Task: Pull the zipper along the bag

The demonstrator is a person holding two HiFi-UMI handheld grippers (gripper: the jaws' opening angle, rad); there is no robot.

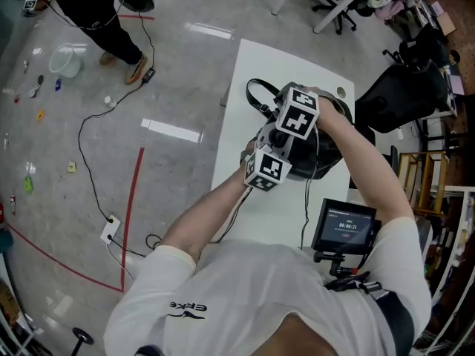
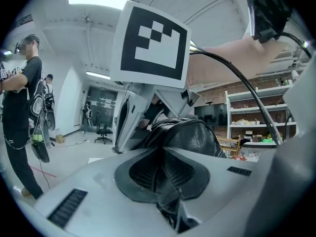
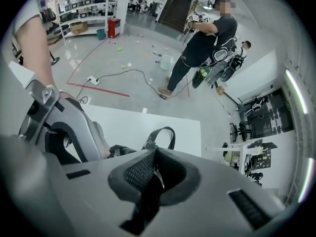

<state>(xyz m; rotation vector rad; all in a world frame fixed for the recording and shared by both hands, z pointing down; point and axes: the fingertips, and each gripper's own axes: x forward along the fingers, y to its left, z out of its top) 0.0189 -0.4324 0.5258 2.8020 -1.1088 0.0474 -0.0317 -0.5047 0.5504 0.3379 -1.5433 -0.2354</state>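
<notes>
Mia: Tool talk first. What is the left tool (image 2: 163, 179) doing?

Ben: Its jaws are pressed together on a fold of the black bag (image 2: 195, 138). The soft black stuff is pinched tight between the pads.

Mia: And the right tool (image 3: 152, 173)?

Ben: That one is closed too. A thin shiny bit sits between its pads. It looks like the zipper pull (image 3: 159, 177).

Mia: Where is the bag?

Ben: It lies on the white desk (image 1: 252, 69), close to the right edge. Both tools are right up against it, and they are very near each other.

Mia: What else is on the desk?

Ben: The bag's strap (image 1: 257, 95) makes a loop on the desk, on the side toward the left edge. A small screen (image 1: 345, 226) stands by the near right corner.
</notes>
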